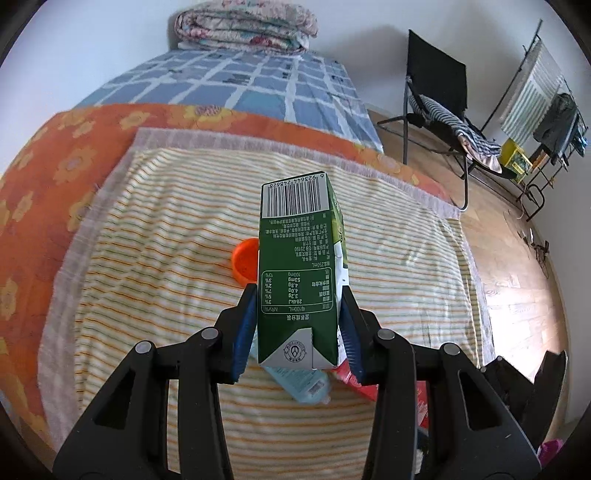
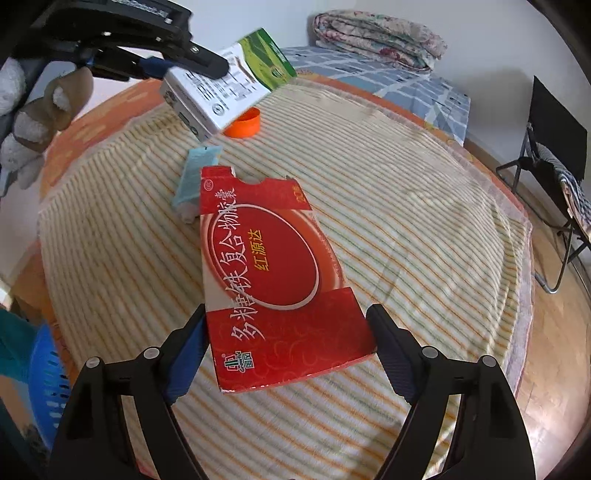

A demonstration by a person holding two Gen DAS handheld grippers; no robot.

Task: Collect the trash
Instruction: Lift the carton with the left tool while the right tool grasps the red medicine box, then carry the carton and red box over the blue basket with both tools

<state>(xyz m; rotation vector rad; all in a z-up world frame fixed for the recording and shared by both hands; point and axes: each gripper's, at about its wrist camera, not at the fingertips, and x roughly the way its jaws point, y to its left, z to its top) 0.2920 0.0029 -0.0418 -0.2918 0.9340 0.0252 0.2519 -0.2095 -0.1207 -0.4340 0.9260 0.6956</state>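
Observation:
My left gripper (image 1: 299, 291) is shut on a green and white milk carton (image 1: 299, 258), held by its sides above the striped blanket (image 1: 155, 229). In the right wrist view the carton (image 2: 229, 88) hangs at the top left. Below it an orange bottle cap (image 2: 245, 123) and a pale blue tube (image 2: 192, 181) lie on the blanket. My right gripper (image 2: 286, 310) straddles the near end of a flat red medicine box (image 2: 273, 258), its pads against both long edges. The far end of the box rests beside the tube.
The blanket covers a bed with an orange flowered sheet (image 1: 55, 166) and a folded quilt (image 1: 243, 26) at its head. A blue plastic basket (image 2: 48, 380) stands low at the left. A black folding chair (image 1: 436, 96) and a drying rack (image 1: 546, 110) stand on the wooden floor to the right.

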